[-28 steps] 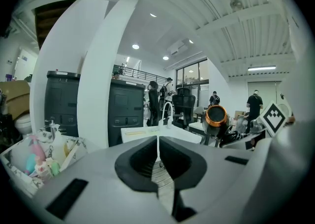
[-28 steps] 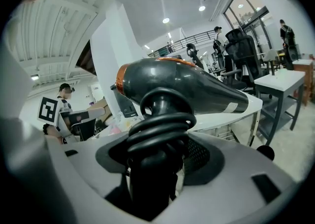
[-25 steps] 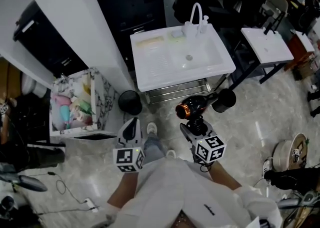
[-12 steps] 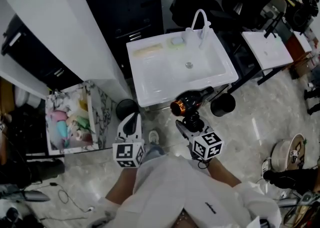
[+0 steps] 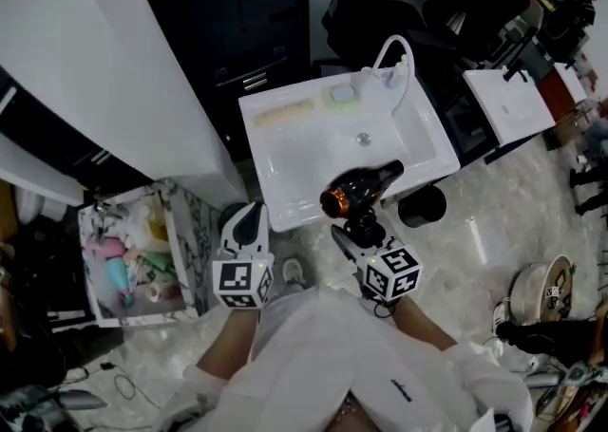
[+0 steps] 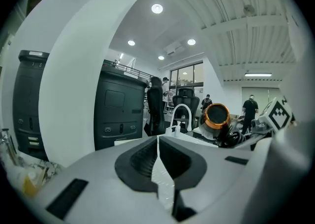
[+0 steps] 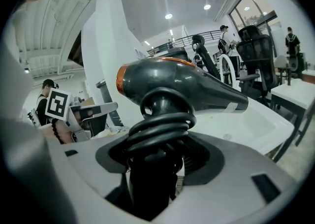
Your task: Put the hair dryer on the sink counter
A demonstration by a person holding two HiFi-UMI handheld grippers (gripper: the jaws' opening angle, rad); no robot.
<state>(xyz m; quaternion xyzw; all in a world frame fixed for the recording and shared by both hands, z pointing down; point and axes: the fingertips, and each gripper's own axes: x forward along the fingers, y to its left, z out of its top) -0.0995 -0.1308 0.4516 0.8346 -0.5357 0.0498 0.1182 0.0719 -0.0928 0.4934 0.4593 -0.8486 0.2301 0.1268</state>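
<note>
A black hair dryer (image 5: 358,189) with a copper ring sits upright in my right gripper (image 5: 366,231), whose jaws are shut on its cord-wrapped handle (image 7: 157,139). Its barrel (image 7: 187,84) hangs over the front edge of the white sink counter (image 5: 275,159). The dryer's copper end (image 6: 217,115) also shows at the right of the left gripper view. My left gripper (image 5: 245,227) is shut and empty, just short of the counter's front left corner. The basin's white tap (image 5: 401,60) stands at the back right.
A white partition wall (image 5: 123,69) rises on the left, a dark cabinet (image 5: 237,12) behind the sink. A box of toiletries (image 5: 133,254) sits on the floor at left. A black bin (image 5: 421,205) stands right of the sink, a second white basin (image 5: 508,103) farther right.
I have stepped closer to the sink. The hair dryer has moved forward and now reaches over the counter's front edge. Both grippers kept their state.
</note>
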